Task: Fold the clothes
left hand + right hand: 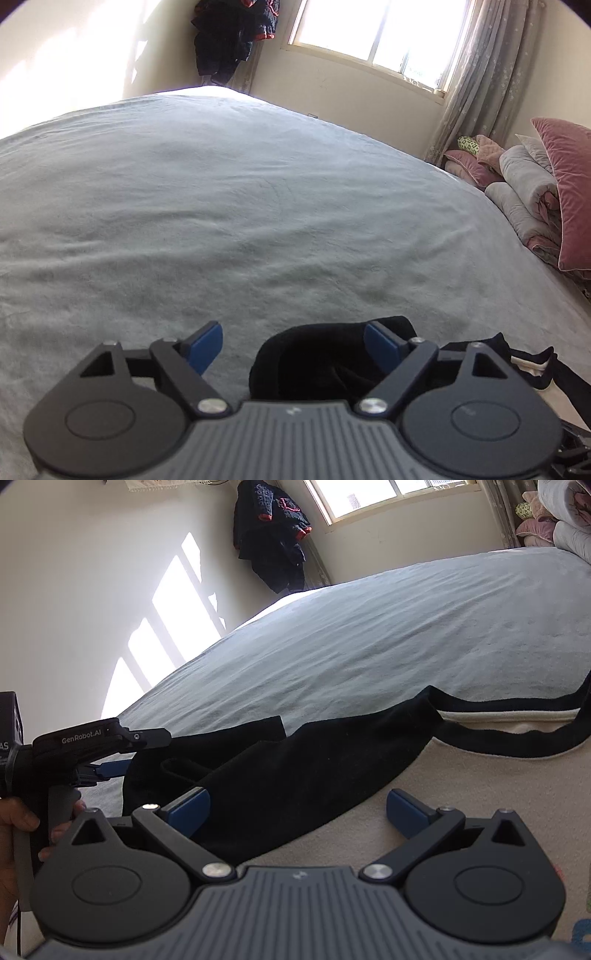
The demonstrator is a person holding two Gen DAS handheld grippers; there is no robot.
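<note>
A cream sweater (pixel 480 775) with black sleeves (pixel 295 768) lies on a grey bed (pixel 258 203). The left gripper (pixel 291 347) has its jaws apart, a black sleeve fold lying loose against its right pad; no firm pinch shows. The right gripper (pixel 297 812) is open over the sweater body. Pillows (pixel 565 192) sit at three o'clock, a window (pixel 376 33) at one.

A cream garment (pixel 480 775) with black sleeves and trim lies rumpled on the grey bedspread (pixel 388 635)
</note>
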